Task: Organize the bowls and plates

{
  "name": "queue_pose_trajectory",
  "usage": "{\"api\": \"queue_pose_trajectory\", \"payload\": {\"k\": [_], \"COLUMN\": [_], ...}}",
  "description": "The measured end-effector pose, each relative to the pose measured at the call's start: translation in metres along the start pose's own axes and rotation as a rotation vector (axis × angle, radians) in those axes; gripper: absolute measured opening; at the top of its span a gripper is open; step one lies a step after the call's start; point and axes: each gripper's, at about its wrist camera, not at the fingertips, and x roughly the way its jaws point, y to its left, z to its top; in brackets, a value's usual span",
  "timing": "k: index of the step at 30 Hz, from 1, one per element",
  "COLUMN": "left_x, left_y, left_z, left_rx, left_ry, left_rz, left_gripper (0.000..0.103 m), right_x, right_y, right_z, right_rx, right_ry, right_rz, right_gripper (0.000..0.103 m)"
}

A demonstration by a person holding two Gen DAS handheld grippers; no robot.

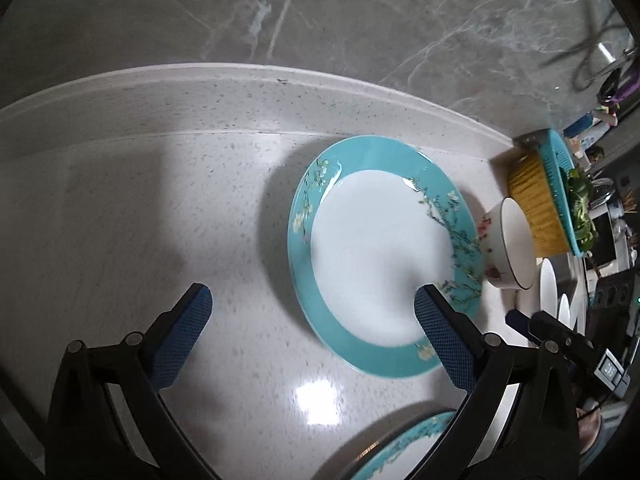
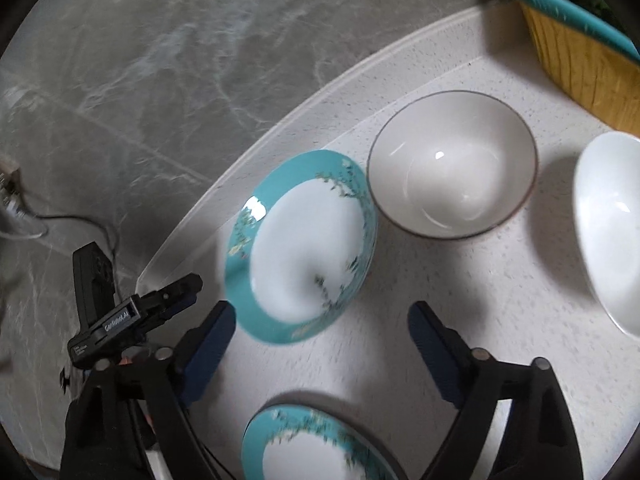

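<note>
A teal-rimmed plate (image 1: 380, 256) with a white centre and blossom pattern lies on the speckled white counter (image 1: 160, 220); it also shows in the right wrist view (image 2: 300, 248). My left gripper (image 1: 314, 320) is open and empty just before it, its right finger over the plate's near rim. A second teal plate (image 1: 404, 452) lies at the bottom edge, also seen under my right gripper (image 2: 316, 448). A floral bowl (image 1: 508, 248) stands right of the first plate (image 2: 452, 164). A white bowl (image 2: 608, 228) sits further right. My right gripper (image 2: 322, 332) is open and empty.
A yellow and teal basket (image 1: 540, 204) with greens stands at the back right (image 2: 580, 40). A grey marble wall (image 1: 320, 12) rises behind the counter's raised back edge. More white dishes (image 1: 548, 284) and clutter lie at the far right. A cable (image 2: 80, 220) runs along the wall.
</note>
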Motion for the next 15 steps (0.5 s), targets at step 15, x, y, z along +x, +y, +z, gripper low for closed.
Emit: {"api": "queue_pose_trajectory", "payload": {"k": [15], "left_x": [0.042], "left_y": [-0.001], "left_z": [0.009], "left_rx": [0.025], "left_ry": [0.062], "left_rz": [0.071], "left_gripper": [0.074], "right_x": [0.052], "right_y": [-0.008], "right_z": [0.025], "right_rx": [0.03], "right_ry": [0.018], "right_rz": [-0.045], "right_gripper": [0.071]}}
